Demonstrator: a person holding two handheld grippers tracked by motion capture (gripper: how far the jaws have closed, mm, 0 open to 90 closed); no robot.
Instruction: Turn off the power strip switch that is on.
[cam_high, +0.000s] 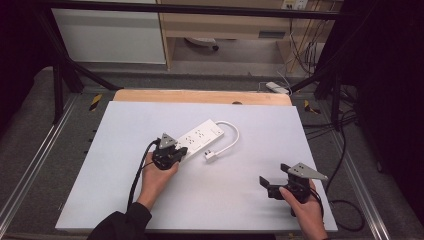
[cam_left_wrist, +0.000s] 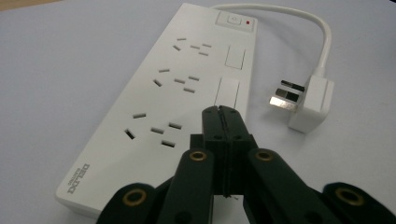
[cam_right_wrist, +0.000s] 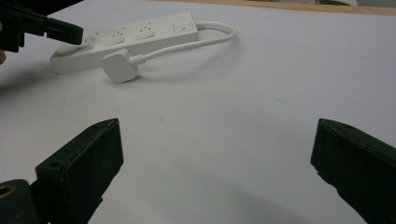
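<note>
Where the white table sheet (cam_high: 210, 200) lies bare nearest the person, the right gripper (cam_high: 270, 184) hovers, jaws spread wide and holding nothing. Farther in, the left gripper (cam_left_wrist: 221, 116) has its jaws pressed together over the near end of the white plastic power strip (cam_left_wrist: 154, 102); contact is unclear. Its white plug (cam_left_wrist: 310, 100) lies just beside it, cable (cam_left_wrist: 299, 16) looping behind. Beyond, a wooden table edge (cam_high: 200, 96).

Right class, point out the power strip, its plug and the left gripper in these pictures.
power strip (cam_left_wrist: 154, 107), left gripper view, on its white socket face.
plug (cam_left_wrist: 312, 103), left gripper view, on its white body.
left gripper (cam_high: 167, 154), high view, by its shut jaw tips.
</note>
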